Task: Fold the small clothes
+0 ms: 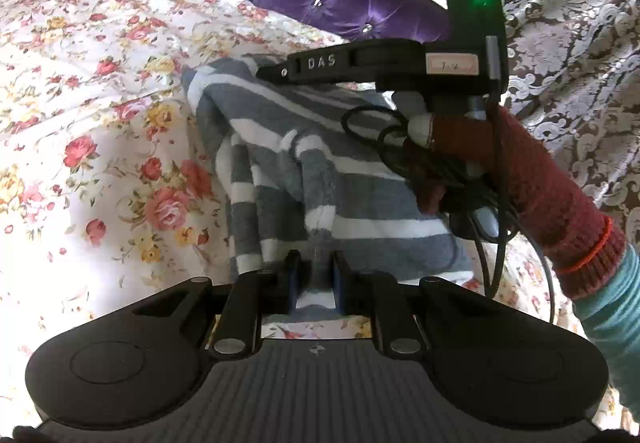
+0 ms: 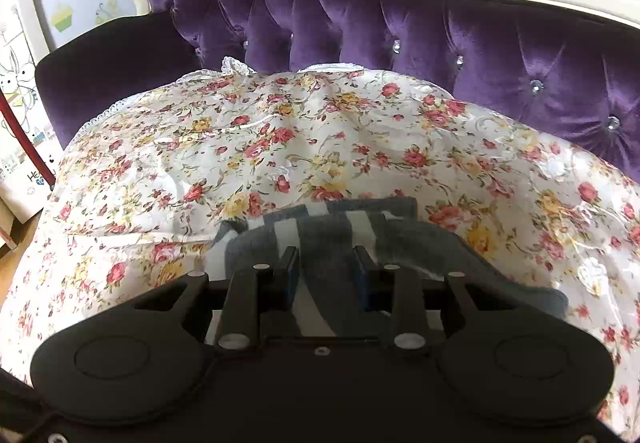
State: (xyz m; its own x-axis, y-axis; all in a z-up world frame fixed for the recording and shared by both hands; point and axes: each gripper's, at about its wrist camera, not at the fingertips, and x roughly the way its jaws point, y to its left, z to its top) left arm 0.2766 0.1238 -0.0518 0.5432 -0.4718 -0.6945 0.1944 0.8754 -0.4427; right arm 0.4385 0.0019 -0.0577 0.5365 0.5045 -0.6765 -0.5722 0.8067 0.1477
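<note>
A small grey-and-white striped garment (image 1: 320, 179) lies bunched on a floral cover (image 1: 100, 123). My left gripper (image 1: 316, 263) is shut on its near edge, with a fold of cloth between the fingers. My right gripper (image 2: 326, 255) is over the far part of the same garment (image 2: 328, 227); grey striped cloth fills the gap between its fingers. The right gripper's black body (image 1: 384, 63) and the hand in a red knit sleeve (image 1: 540, 195) show in the left wrist view, above the garment's right side.
The floral cover (image 2: 280, 147) is spread over a purple tufted sofa (image 2: 440, 27) with a cream frame. A patterned curtain (image 1: 560, 23) hangs behind. Black cables (image 1: 492, 243) dangle from the right hand. Boxes (image 2: 20, 83) stand at the left of the sofa.
</note>
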